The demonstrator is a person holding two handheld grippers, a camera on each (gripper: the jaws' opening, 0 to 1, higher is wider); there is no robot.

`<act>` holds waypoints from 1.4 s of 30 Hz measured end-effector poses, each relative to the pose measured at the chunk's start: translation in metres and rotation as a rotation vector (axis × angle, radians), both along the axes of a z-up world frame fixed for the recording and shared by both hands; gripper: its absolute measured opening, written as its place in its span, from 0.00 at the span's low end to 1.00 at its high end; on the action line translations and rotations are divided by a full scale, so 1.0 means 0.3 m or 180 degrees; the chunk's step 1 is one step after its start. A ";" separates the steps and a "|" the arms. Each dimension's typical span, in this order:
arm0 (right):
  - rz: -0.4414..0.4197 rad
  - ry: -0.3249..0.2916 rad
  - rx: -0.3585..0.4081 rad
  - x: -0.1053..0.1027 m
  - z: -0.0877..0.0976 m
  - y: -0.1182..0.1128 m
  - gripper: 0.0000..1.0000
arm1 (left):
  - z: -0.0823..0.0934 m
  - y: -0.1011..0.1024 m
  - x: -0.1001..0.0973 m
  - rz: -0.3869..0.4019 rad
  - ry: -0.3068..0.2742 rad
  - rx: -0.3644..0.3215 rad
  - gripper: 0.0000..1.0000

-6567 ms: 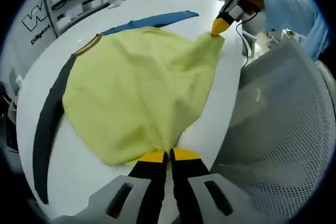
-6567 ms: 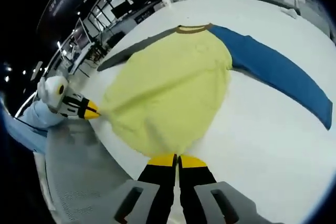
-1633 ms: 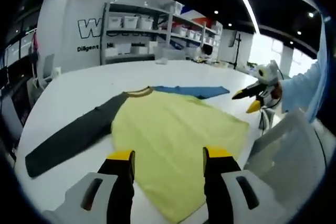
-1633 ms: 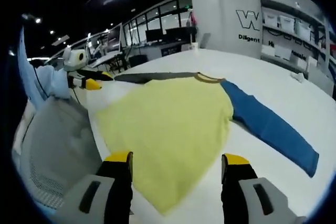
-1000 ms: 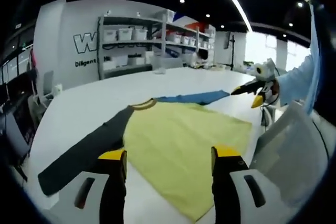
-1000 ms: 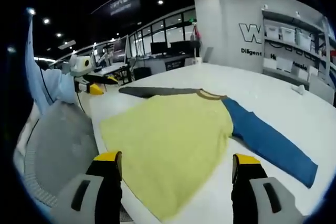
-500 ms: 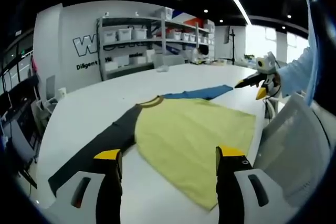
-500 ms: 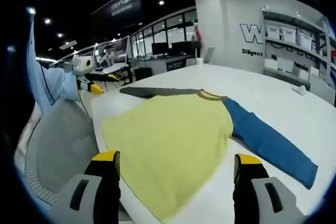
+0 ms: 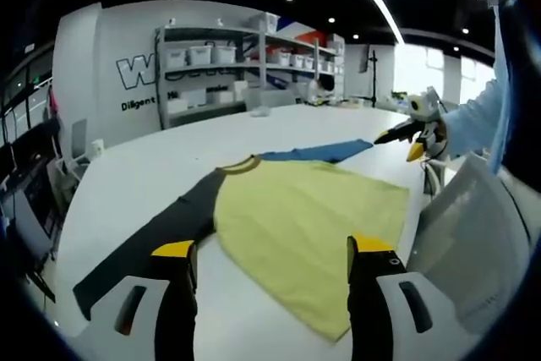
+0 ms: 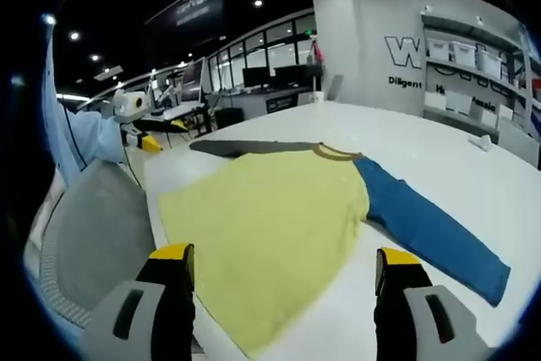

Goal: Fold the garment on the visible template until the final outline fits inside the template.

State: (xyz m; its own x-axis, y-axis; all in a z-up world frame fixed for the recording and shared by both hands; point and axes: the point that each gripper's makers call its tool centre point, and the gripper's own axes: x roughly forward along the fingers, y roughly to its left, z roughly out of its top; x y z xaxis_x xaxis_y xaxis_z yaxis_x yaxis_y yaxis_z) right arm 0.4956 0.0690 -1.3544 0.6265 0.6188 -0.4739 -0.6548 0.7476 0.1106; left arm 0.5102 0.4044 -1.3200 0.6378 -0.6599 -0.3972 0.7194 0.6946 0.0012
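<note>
A long-sleeved shirt lies flat on the white table [image 9: 144,166], face down or up I cannot tell. Its yellow body [image 9: 313,213] [image 10: 270,226] has a brown collar [image 9: 241,164] [image 10: 334,152], a dark grey sleeve [image 9: 144,243] [image 10: 241,147] and a blue sleeve [image 9: 317,152] [image 10: 431,230], both spread outward. My left gripper [image 9: 275,251] hovers open above the hem's near edge, holding nothing. Over the opposite hem corner my right gripper [image 10: 286,258] is open too and holds nothing. Each gripper also appears in the other's view: the right gripper [image 9: 404,137] and the left gripper [image 10: 148,137], both off the cloth.
A grey mesh chair back [image 9: 473,243] [image 10: 93,234] stands against the table's near edge beside the hem. The person's light blue sleeve [image 9: 473,124] reaches over it. Shelves with white bins [image 9: 220,52] line the far wall. Bare table surrounds the shirt.
Both grippers, earlier shut on the hem corners, have let go, opened and lifted back. The shirt now lies flat. In the last half second only the views shifted slightly.
</note>
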 end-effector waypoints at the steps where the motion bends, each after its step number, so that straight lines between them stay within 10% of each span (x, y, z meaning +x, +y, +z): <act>1: -0.0051 -0.0003 0.0005 0.015 0.003 -0.024 0.86 | 0.000 0.000 0.000 -0.0003 -0.0003 0.0006 0.71; 23: -0.1019 0.0039 0.0004 0.267 0.058 -0.496 0.82 | 0.019 0.031 0.020 0.0033 -0.0010 -0.0011 0.71; 42: -0.1026 0.0064 -0.0113 0.303 0.061 -0.562 0.82 | 0.026 0.038 0.024 0.0062 -0.0014 0.0009 0.71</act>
State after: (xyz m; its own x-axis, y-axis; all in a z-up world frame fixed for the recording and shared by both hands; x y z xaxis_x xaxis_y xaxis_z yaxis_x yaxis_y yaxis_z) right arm 0.5866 -0.0996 -1.3360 0.7778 0.3729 -0.5060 -0.3815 0.9198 0.0915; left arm 0.5173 0.4158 -1.3122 0.6523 -0.6461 -0.3963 0.7057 0.7085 0.0063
